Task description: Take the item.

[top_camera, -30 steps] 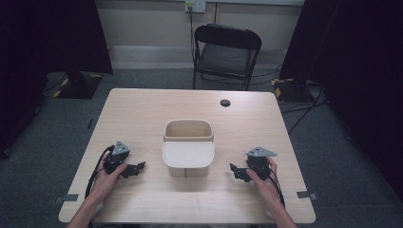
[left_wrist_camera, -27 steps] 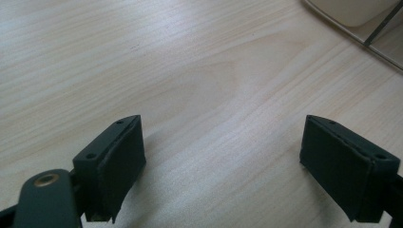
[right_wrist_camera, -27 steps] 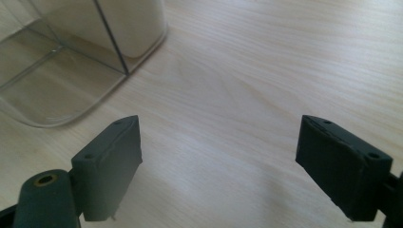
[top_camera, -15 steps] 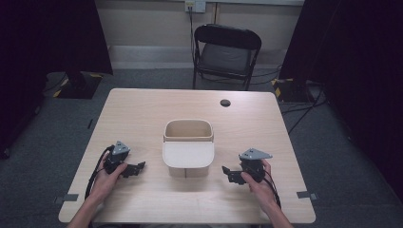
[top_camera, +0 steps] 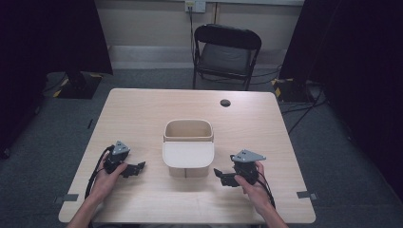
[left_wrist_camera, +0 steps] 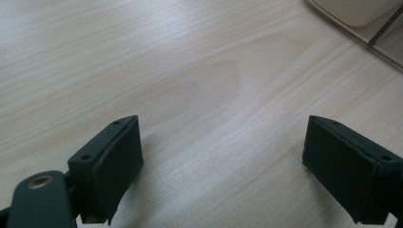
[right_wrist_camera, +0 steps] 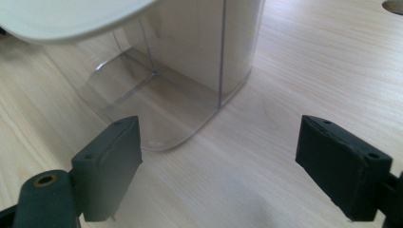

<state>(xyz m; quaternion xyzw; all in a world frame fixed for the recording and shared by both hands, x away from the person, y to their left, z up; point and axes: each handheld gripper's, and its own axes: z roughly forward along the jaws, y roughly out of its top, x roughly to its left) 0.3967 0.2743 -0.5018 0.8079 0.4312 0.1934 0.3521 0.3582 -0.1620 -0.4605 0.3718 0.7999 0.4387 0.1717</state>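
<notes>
Right gripper [right_wrist_camera: 218, 156] wide open, empty, beside clear container [right_wrist_camera: 190, 80]; left gripper [left_wrist_camera: 223, 161] likewise, over bare table [left_wrist_camera: 166, 71].

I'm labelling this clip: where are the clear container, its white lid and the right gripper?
clear container [right_wrist_camera: 190, 61], right gripper view, side wall.
white lid [top_camera: 187, 154], high view, top face.
right gripper [top_camera: 219, 175], high view, between fingertips.

Behind and around the work: a room with one chair and stray cables.

A light wooden table [top_camera: 142, 109] carries a small dark round grommet [top_camera: 225, 102] near its far edge. Beyond it stands a black folding chair [top_camera: 224, 54], empty, on grey carpet [top_camera: 57, 128]. A wall socket [top_camera: 195, 5] feeds a cable running down behind the chair. Black curtains [top_camera: 361, 57] hang on both sides, and tape marks [top_camera: 304, 194] lie on the floor.
</notes>
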